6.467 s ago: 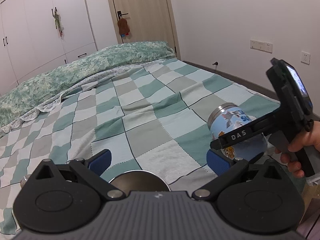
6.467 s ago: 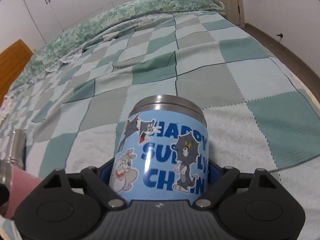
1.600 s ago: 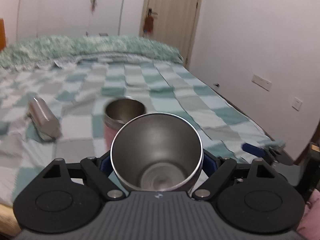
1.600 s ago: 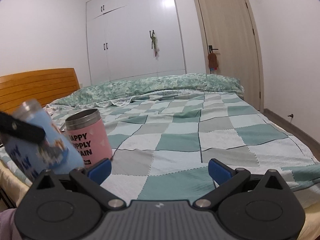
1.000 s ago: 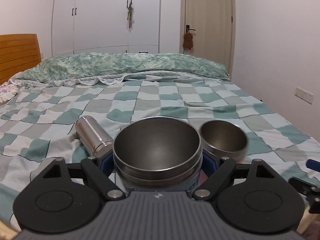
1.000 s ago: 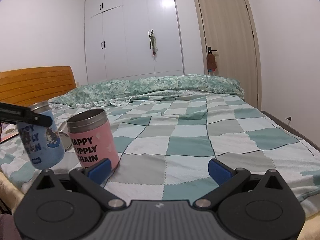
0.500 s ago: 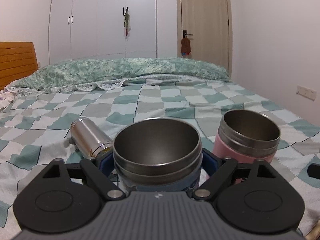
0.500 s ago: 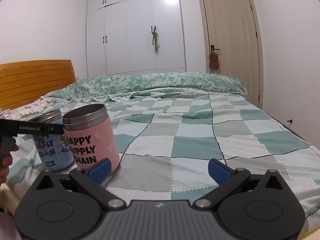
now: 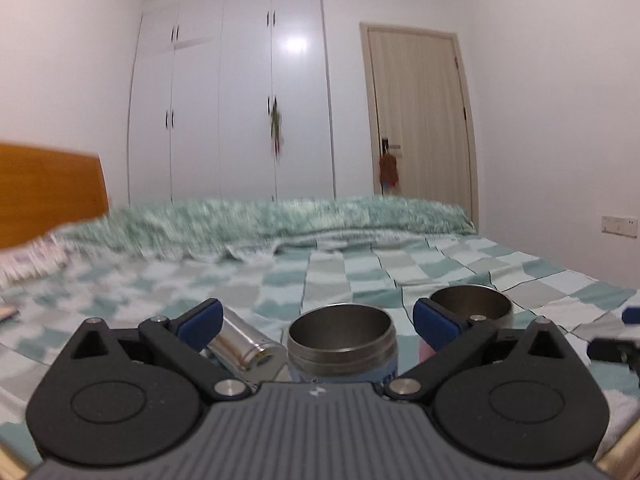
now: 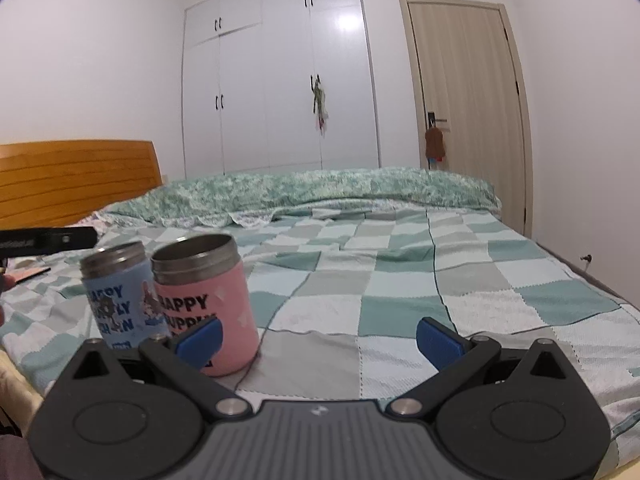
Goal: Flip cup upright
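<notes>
The blue cup (image 10: 116, 300) stands upright on the bed (image 10: 400, 280), mouth up, its steel rim showing above the cartoon print. It is the landmark here. Just beside it, on the side nearer the door (image 10: 468, 112), stands the pink cup (image 10: 208, 300), also upright — the two look to be touching or nearly so, though the overlap in the right wrist view hides the seam between them.

The left tongs (image 9: 316, 320) are spread wide, the blue pads (image 9: 200, 318) clear of the blue cup (image 9: 342, 344) on both sides; the cup sits between them, free. On the headboard side of the blue cup lies a steel bottle (image 9: 246, 346) on its side, close against it. The pink cup's open mouth (image 9: 472, 306) shows behind the other pad.

The right tongs (image 10: 318, 336) are wide too, holding nothing — they sit on the door side of both cups, over bare checked blanket. The left-hand tool's black bar (image 10: 48, 240) shows past the blue cup, toward the wooden headboard (image 10: 76, 176).
</notes>
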A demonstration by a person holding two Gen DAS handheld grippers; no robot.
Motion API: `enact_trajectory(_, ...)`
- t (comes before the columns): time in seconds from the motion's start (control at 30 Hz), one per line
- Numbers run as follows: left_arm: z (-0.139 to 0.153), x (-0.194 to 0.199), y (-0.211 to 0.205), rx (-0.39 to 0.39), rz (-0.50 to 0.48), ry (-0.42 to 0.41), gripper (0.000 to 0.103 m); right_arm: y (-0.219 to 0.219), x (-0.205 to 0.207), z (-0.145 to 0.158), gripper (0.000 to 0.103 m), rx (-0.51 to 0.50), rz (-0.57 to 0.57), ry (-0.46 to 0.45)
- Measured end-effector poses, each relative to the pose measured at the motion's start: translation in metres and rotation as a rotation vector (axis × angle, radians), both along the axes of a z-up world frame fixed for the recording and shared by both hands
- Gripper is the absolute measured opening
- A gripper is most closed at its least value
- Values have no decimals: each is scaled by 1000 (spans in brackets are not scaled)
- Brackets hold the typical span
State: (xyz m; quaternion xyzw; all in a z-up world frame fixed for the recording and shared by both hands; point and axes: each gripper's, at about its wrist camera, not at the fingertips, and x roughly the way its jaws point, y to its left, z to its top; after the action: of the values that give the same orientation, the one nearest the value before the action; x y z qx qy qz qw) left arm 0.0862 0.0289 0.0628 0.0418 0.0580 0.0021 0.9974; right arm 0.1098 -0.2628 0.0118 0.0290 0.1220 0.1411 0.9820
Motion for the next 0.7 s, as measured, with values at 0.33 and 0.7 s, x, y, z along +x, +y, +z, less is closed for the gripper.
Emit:
enact_trajectory(0.33, -32, -65, -12, -66, -5, -36, 103, 9, -51, 2, 103, 17, 17, -90)
enact_trajectory(0.7, -51, -90, -10, -74, 1, -37, 103, 22, -93, -5, 103, -26, 32, -116)
